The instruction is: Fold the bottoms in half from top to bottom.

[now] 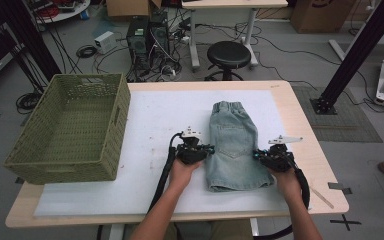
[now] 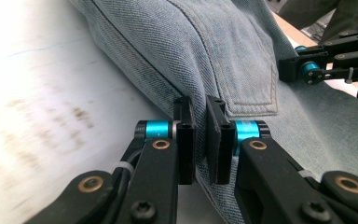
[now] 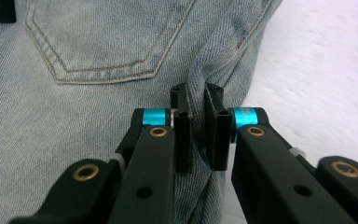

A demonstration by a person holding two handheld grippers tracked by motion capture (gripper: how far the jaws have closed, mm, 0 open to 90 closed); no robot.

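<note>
Both tools pinch the side edges of the denim shorts

The shorts (image 1: 233, 146) lie flat mid-desk (image 1: 310, 150) on the white mat; left tool (image 2: 200, 135) and right tool (image 3: 196, 126) are each clenched on a side seam (a pinched ridge of cloth shows between the jaws). Denim looks soft, floppy, fairly light; seams should grip best

A light wooden desk (image 1: 307, 150) fills the middle of the frame, covered by a white mat (image 1: 150, 130). On the mat's left side stands a green woven basket (image 1: 72, 130); right of centre lie folded denim shorts (image 1: 234, 145), flat, waistband toward the top.
</note>
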